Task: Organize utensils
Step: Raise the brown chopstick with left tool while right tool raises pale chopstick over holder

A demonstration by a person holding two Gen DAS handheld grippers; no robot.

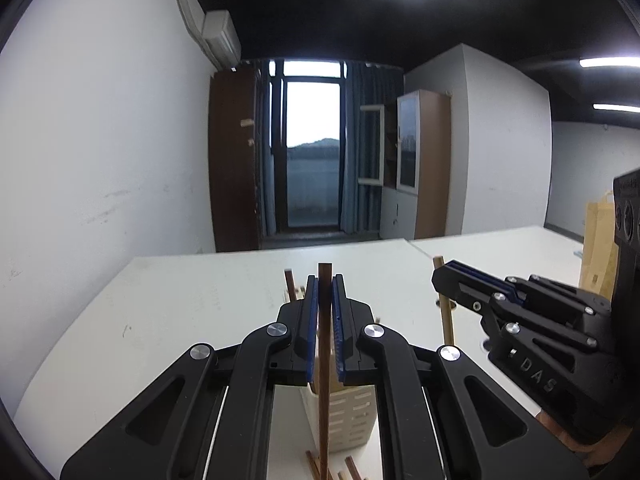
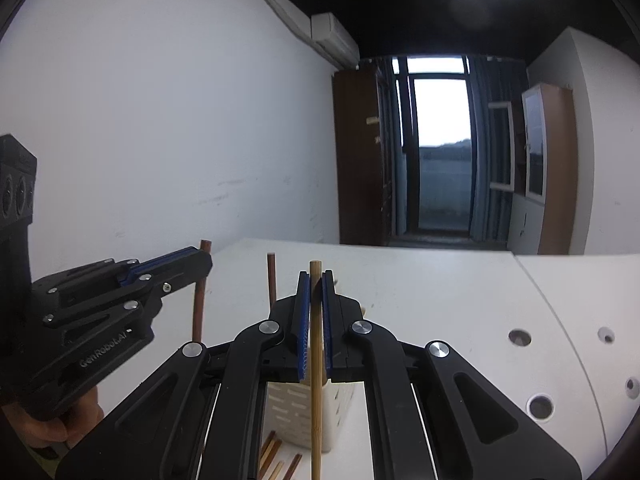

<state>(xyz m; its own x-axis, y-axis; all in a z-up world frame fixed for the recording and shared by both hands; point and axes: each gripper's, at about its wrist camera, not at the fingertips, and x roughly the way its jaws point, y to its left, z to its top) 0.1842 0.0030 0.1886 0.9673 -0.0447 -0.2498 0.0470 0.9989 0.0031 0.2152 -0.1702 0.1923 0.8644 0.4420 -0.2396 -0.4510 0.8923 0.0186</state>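
Note:
My left gripper (image 1: pixel 325 280) is shut on a dark brown chopstick (image 1: pixel 324 380), which it holds upright above a white slotted utensil holder (image 1: pixel 354 416). My right gripper (image 2: pixel 316 276) is shut on a light bamboo chopstick (image 2: pixel 316 392), also upright, over the same holder (image 2: pixel 290 412). Each gripper shows in the other's view: the right one (image 1: pixel 439 275) with its bamboo stick (image 1: pixel 447 324), the left one (image 2: pixel 206 261) with its dark stick (image 2: pixel 197 312). Another dark chopstick (image 2: pixel 272 280) stands behind the fingers. Loose chopsticks (image 2: pixel 272 454) lie by the holder's base.
The holder stands on a white table (image 1: pixel 180 320) close to a white wall on the left. A second tabletop with round holes (image 2: pixel 540 406) adjoins on the right. A brown paper bag (image 1: pixel 598 248) stands at the far right. A hand (image 2: pixel 60 428) grips the left gripper.

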